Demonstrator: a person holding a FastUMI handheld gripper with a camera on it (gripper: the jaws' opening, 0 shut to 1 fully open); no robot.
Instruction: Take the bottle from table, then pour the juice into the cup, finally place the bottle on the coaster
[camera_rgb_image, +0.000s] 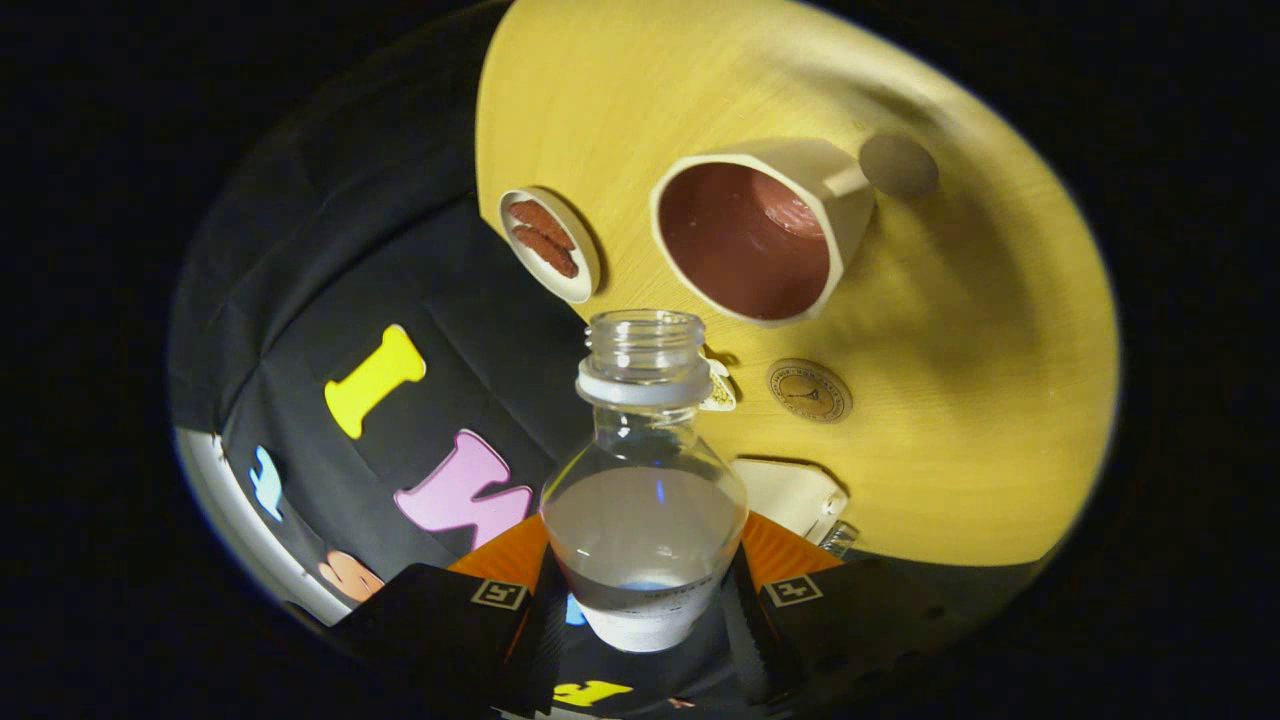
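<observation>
The gripper (645, 600) pinches the uncapped bottle (645, 500), both fingers pressing its sides, mouth aimed toward the cup (760, 235) on the table (980, 400). A coaster (809, 390) lies between them; a small dish (550, 245) sits beside the cup.

claw (645, 600) clamps bottle (645, 500) | ahead: cup (760, 235), dish (550, 245) | between: bare table (980, 400)

So the clear plastic bottle (645, 480) sits clamped between the gripper (645, 610) fingers, neck pointing at the cream mug (765, 225) beyond. Small oval dish (550, 245) left of it, round cork coaster (809, 390) nearer, all on the wooden table (980, 380).
</observation>
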